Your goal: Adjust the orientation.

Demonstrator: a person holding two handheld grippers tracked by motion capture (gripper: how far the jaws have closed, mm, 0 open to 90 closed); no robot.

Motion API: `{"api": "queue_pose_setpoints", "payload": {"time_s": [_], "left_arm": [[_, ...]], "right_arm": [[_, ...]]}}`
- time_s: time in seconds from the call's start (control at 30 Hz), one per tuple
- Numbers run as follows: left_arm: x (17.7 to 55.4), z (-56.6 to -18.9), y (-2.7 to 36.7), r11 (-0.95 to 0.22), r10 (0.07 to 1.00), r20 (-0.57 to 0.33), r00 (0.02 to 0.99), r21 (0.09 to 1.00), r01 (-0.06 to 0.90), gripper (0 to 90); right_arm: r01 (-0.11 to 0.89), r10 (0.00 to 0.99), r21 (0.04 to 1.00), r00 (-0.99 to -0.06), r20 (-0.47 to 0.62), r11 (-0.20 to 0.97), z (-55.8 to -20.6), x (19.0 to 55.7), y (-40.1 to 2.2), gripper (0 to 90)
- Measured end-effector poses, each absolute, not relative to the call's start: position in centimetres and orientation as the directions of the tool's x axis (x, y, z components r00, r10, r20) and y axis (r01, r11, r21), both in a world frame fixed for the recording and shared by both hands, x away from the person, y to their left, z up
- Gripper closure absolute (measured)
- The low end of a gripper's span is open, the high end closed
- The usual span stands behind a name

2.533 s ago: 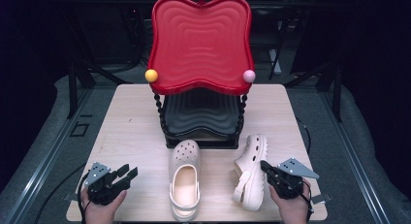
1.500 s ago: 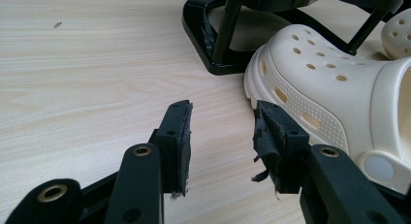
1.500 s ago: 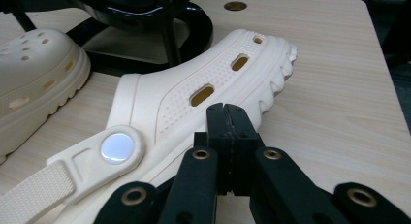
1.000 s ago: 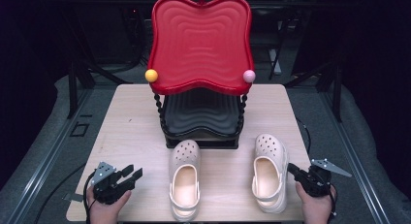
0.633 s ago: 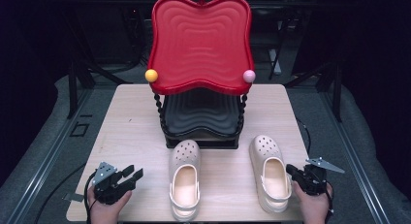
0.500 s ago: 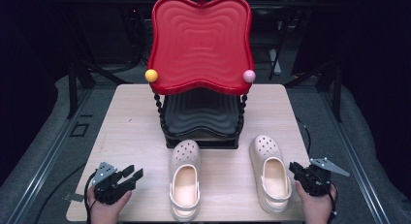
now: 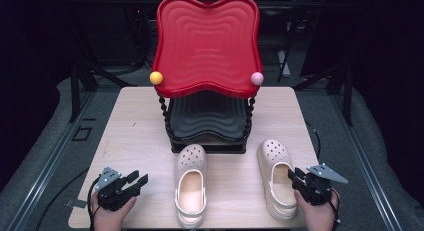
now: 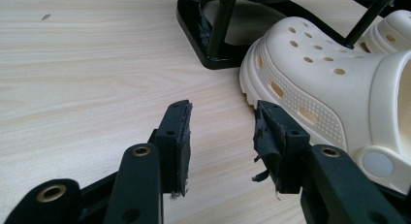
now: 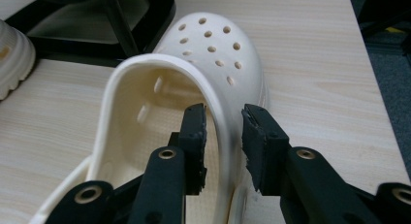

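Right clog (image 7: 276, 178) set upright on desk (image 7: 135, 126) beside left clog (image 7: 190, 183); right tool (image 7: 298, 180) jaws just opening, straddling rim unpressed. Left tool (image 7: 136, 182) open, empty. Pair near aligned; withdrawal left.

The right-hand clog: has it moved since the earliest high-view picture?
Yes. The right-hand clog then lay tipped on its side, close to the black stand's right corner. Now it stands upright, farther right, toe toward the stand, with the right gripper's jaws opening around its wall.

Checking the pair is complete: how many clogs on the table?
2. One clog lies mid-table in front of the black stand; the other clog lies to its right, its side wall between the right gripper's open jaws.
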State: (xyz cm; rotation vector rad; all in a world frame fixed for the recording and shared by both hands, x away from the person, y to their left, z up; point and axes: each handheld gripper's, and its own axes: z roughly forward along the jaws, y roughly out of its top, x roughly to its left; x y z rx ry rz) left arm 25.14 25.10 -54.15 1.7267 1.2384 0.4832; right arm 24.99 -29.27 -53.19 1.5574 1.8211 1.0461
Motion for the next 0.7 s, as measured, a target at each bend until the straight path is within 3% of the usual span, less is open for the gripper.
{"api": "queue_pose_setpoints", "payload": {"time_s": [0.47,0.7], "left_arm": [[25.2,-54.2,24.9,-0.063,0.890,-0.193,0.414,0.846,0.529,57.3],[25.0,-54.1,25.1,-0.059,0.889,-0.195,0.415,0.849,0.524,57.3]], "right_arm": [[0.600,0.981,0.800,-0.150,0.126,-0.012,-52.4,24.5,-29.3,80.5],[0.608,0.969,0.794,-0.202,0.141,0.011,-51.4,23.2,-27.3,81.4]]}}
